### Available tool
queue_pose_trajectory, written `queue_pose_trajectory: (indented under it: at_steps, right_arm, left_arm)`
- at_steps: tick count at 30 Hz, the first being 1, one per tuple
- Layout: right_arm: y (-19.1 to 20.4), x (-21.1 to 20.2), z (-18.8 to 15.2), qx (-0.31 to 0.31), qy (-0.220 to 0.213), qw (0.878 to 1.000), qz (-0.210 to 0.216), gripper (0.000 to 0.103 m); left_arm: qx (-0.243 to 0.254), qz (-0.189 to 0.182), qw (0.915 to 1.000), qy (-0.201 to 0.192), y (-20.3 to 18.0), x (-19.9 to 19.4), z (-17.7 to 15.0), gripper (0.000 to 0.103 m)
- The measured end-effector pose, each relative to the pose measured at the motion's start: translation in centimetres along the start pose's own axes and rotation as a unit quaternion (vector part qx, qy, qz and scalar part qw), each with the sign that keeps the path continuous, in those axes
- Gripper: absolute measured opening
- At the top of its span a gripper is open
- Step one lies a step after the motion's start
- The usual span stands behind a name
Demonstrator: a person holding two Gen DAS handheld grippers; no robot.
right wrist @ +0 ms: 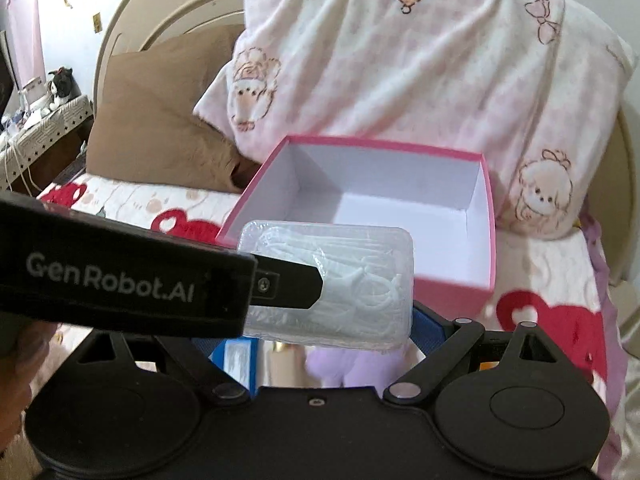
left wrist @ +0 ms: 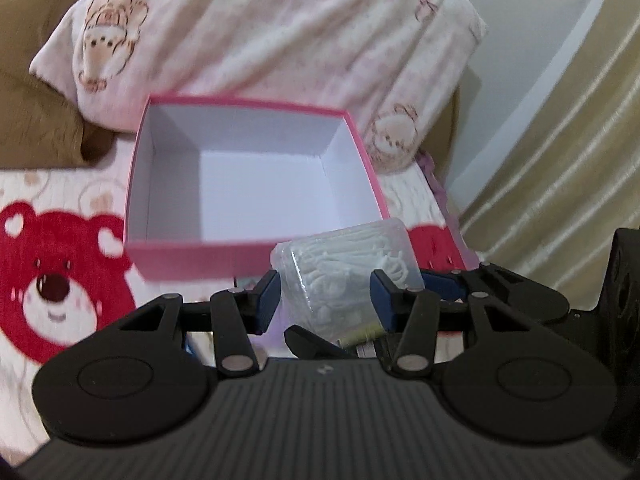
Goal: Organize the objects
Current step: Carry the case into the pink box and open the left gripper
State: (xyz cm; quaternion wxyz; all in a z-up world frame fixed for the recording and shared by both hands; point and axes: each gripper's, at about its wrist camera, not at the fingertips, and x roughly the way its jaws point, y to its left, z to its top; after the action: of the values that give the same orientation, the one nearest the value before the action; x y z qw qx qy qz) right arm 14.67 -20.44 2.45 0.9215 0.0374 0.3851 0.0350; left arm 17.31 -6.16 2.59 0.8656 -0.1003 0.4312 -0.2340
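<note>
The left claw (left wrist: 324, 296) sits nearest, its blue pads (left wrist: 267, 300) pressed on either side of a clear plastic case of white floss picks (left wrist: 344, 272), held raised just short of the near wall of the open pink box (left wrist: 192, 258); the box is bare inside and rests on a bed blanket printed with red bears (left wrist: 60, 280). The case looks light, stiff and slick; a grip across its short sides seems safest, since a hard squeeze could pop the lid or let it squirt out. In the right wrist view the left tool's dark finger crosses the same case (right wrist: 360, 272); the right claw (right wrist: 320, 320) shows only one blue pad below the case, so whether it is wide or narrow I cannot tell. Beyond the box a pink pillow with cartoon prints (right wrist: 400, 60) leans close against its far rim; a brown cushion (right wrist: 160, 128) lies to the left; a blue packet (right wrist: 236, 356) and something lilac (right wrist: 352, 364) lie beneath the claws. Only the near wall stands in the way of the drop.
</note>
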Motion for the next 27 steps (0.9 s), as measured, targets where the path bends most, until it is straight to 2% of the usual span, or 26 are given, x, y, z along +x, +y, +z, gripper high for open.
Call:
queue_pose_trajectory:
  at_steps: [5, 12, 19, 23, 27]
  right_arm:
    - [-2.5, 3.6, 3.2, 0.0, 0.011, 1.0, -0.001, 0.095]
    - [-5.4, 9.9, 6.6, 0.005, 0.039, 0.999, 0.0, 0.095]
    - [-7.0, 16.1, 8.2, -0.003, 0.084, 0.996, 0.009, 0.095]
    - [-7.6, 18.8, 8.5, -0.007, 0.109, 0.994, 0.011, 0.095]
    - [-8.6, 21.4, 8.9, 0.016, 0.145, 0.989, 0.011, 0.095]
  left_arm:
    - [-0.015, 0.007, 0.9998, -0.01, 1.4, 3.6, 3.7, 0.048]
    - [-0.054, 0.012, 0.9985, 0.002, 4.5, 9.8, 8.0, 0.048]
    - [-0.092, 0.013, 0.995, 0.035, 7.7, 15.3, 10.0, 0.048]
    - [-0.096, 0.015, 0.994, 0.051, 8.8, 17.9, 10.7, 0.048]
    - [-0.113, 0.015, 0.991, 0.07, 9.9, 20.3, 10.9, 0.047]
